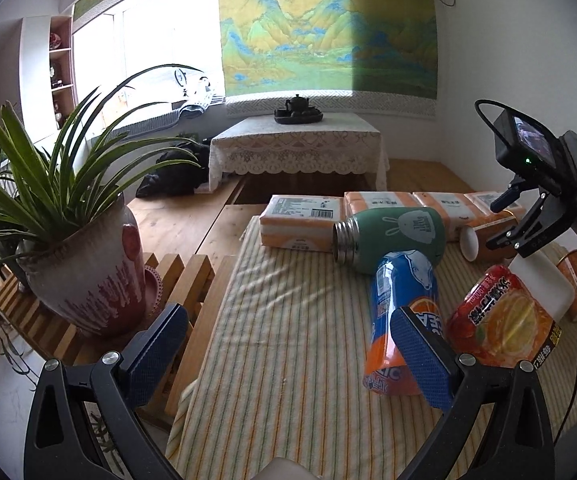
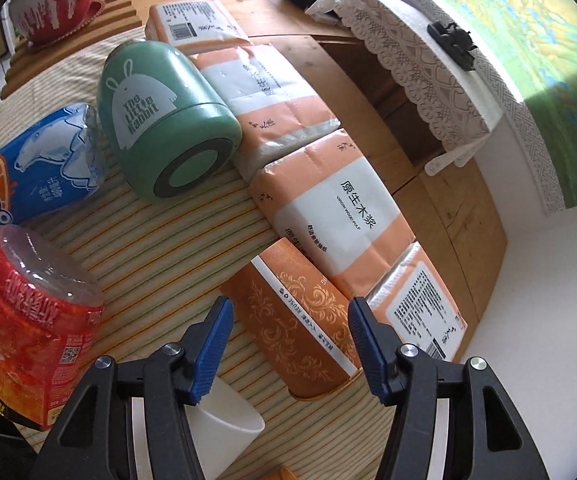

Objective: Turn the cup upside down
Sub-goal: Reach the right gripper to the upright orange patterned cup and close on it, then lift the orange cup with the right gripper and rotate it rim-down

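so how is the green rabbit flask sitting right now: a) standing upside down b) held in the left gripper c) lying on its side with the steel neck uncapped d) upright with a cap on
c: the green flask lies on its side on the striped cloth, its bare steel threaded neck open toward the plant pot, and its flat base faces the right wrist camera.

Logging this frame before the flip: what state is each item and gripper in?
Orange paper cup: lying on its side.
Green flask: on its side, cap off.
Blue soda bottle: lying down.
Red bottle: lying down.
Left gripper: open, empty.
Right gripper: open, over the cup.
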Available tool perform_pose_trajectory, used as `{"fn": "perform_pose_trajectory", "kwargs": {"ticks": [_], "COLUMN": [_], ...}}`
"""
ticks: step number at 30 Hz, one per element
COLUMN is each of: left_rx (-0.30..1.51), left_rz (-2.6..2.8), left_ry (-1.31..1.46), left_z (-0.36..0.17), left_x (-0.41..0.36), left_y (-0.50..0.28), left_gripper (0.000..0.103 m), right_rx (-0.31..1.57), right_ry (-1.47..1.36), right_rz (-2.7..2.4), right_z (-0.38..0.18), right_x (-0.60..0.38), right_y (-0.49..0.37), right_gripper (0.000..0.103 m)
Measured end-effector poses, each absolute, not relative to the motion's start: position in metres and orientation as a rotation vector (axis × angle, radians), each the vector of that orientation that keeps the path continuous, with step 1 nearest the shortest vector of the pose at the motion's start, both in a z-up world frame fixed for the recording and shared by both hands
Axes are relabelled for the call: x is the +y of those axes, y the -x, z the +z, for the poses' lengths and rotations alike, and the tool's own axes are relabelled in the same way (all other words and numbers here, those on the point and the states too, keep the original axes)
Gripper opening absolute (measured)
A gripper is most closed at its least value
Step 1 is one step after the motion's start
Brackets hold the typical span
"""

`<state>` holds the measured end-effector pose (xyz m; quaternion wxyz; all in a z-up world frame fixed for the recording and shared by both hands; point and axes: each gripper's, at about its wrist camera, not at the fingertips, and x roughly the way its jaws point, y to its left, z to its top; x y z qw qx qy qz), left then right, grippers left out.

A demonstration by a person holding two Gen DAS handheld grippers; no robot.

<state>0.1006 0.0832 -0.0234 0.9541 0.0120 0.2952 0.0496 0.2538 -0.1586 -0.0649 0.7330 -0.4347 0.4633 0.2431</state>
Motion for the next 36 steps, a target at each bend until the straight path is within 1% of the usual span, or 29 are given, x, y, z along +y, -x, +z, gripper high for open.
{"fn": "perform_pose_trajectory", "kwargs": {"ticks": [17, 21, 30, 36], "left_rx": [0.629, 0.639, 0.654, 0.655], "left_rz": [0.06, 0.055, 0.047, 0.054], "left_ry": [-0.007, -0.002, 0.007, 0.011], "left_z": [-0.034, -0.035, -0.038, -0.039], "left_x": [0.073, 0.073, 0.077, 0.081], "left_y": [-0.117, -0.118, -0.121, -0.119], "left_gripper": [0.102, 0.102, 0.102, 0.102], "right_rx": [1.061, 1.069, 1.037, 1.028], "right_ry": [1.144, 1.174, 1.281, 1.268], "right_rz": [0.591, 0.576, 0.529, 0.534], "right_z": [-0.083, -0.09, -0.101, -0.094], "right_x": [-0.136, -0.133, -0.129, -0.13], "right_y": [-0.26, -0.263, -0.254, -0.248], "right_gripper": [0.056, 0.06, 0.06, 0.058]}}
